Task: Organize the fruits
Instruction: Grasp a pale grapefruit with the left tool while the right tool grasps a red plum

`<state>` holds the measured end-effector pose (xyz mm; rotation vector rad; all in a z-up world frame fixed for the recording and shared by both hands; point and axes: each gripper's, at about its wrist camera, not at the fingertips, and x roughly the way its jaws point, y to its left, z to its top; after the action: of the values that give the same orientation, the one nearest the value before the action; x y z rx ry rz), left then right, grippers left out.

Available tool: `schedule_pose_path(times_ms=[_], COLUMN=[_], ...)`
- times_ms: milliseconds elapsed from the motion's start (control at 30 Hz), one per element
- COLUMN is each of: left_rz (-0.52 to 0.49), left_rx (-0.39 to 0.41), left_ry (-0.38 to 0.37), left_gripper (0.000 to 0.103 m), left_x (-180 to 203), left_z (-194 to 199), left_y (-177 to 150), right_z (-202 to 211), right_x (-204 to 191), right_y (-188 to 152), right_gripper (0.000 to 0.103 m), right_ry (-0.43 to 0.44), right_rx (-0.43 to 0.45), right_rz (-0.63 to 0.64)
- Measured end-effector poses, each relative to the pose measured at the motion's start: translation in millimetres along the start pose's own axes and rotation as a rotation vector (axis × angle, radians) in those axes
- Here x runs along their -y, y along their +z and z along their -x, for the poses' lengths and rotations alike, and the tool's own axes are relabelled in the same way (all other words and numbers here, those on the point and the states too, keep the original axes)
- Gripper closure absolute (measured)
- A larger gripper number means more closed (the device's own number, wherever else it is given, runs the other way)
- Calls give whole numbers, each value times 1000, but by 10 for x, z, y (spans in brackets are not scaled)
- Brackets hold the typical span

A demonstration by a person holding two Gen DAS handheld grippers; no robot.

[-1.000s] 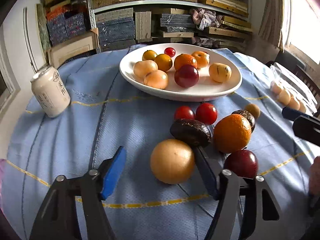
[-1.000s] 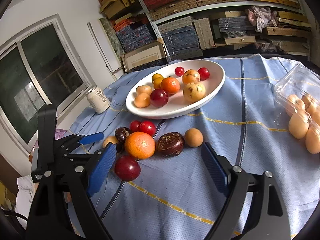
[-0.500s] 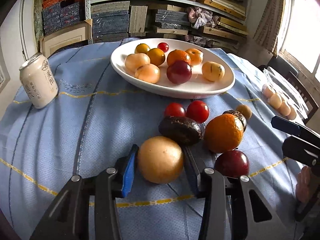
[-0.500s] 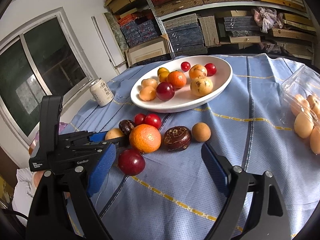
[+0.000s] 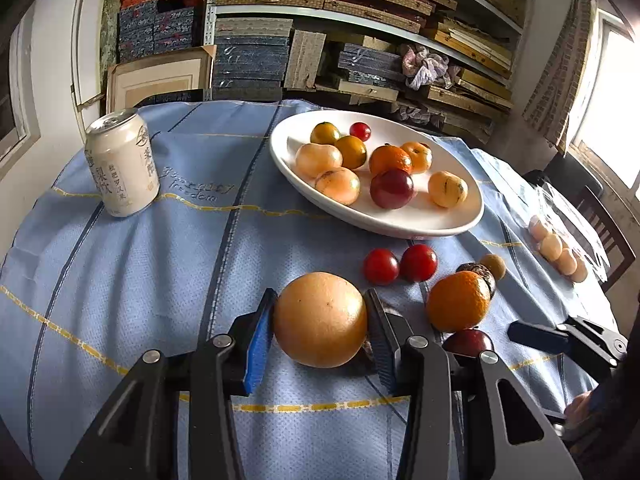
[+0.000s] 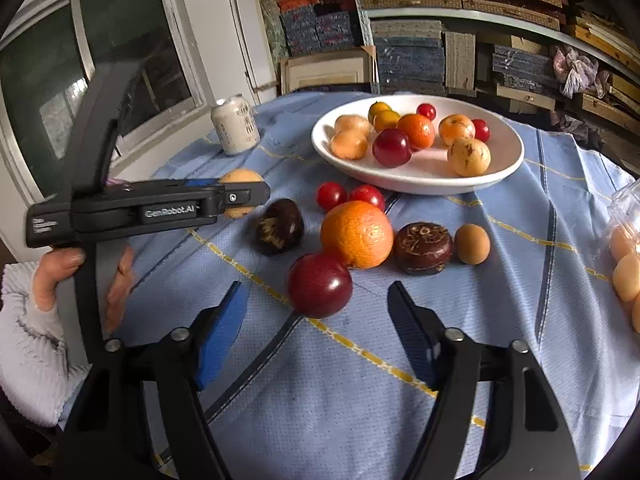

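Note:
My left gripper (image 5: 320, 332) is shut on a large pale-orange round fruit (image 5: 320, 319) and holds it above the blue cloth; the fruit also shows in the right wrist view (image 6: 241, 178) behind the left gripper's body. My right gripper (image 6: 316, 320) is open and empty, just short of a dark red plum (image 6: 319, 285). Beside the plum lie an orange (image 6: 357, 234), two dark brown fruits (image 6: 279, 227) (image 6: 423, 247), a small tan fruit (image 6: 472, 244) and two red cherry tomatoes (image 6: 331, 196). A white oval plate (image 6: 500, 172) behind them holds several fruits.
A white drink can (image 5: 122, 164) stands at the left of the table. A clear plastic tray of pale eggs (image 6: 626, 268) lies at the right edge. Shelves of stacked boards fill the back wall. A window is at the left in the right wrist view.
My left gripper closed its jaws on the large pale-orange fruit and lifted it. My right gripper narrowed somewhat and came closer to the dark red plum.

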<state>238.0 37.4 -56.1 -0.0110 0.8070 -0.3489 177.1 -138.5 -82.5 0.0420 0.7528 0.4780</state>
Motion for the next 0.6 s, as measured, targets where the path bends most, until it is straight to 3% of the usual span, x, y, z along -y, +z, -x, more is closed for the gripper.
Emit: schedule_pose_path(times_ms=[367,600], left_rz=[-7,-9], left_rx=[16,-7], left_ry=[-10,-4], left_gripper=[59,59], left_x=[44,42], left_z=[58,-12], left_y=[0,-25], right_z=[-247,-310], right_x=[-63,56], right_y=[71,91], right_gripper=[45,64], right_ry=[-12,-6], right_rx=[-59,-82], right_rz=[-40,-98])
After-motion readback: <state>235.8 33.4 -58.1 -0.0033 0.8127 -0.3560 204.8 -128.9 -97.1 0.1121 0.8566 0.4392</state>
